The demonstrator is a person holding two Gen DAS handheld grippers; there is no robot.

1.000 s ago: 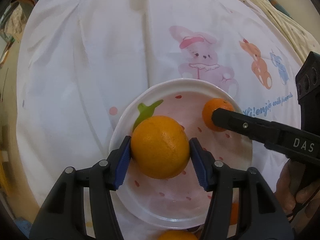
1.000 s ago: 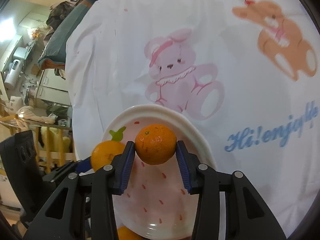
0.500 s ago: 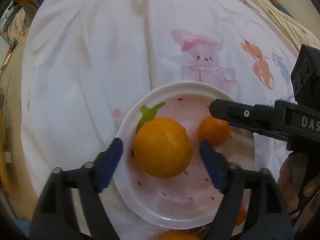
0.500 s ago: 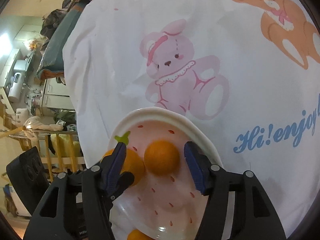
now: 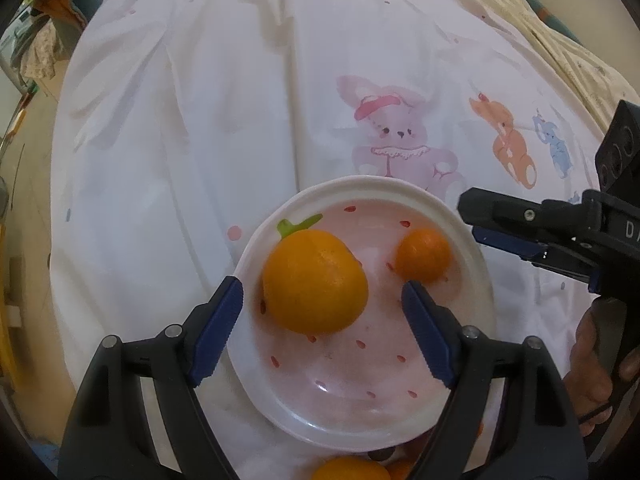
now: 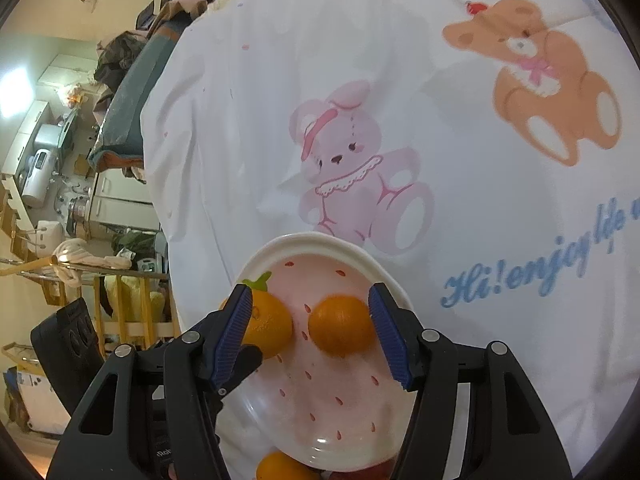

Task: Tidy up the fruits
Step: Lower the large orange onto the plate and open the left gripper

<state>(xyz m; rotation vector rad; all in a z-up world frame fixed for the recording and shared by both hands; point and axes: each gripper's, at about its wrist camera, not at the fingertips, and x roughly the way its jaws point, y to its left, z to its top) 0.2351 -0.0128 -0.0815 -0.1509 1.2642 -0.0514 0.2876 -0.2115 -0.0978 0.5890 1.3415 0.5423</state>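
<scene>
Resting free on the plate (image 5: 280,412) between the spread left tongs (image 5: 322,332), the large orange (image 5: 316,280) looks firm, round, roll-prone, best pinched across its middle; right tongs (image 6: 310,334) gape around the small orange (image 6: 342,330).

Another orange (image 5: 346,472) was cut off by the bottom edge below the strawberry-print plate (image 5: 256,248). In the right wrist view, a blue finger pad (image 6: 232,332) hid part of the larger orange (image 6: 268,326).
</scene>
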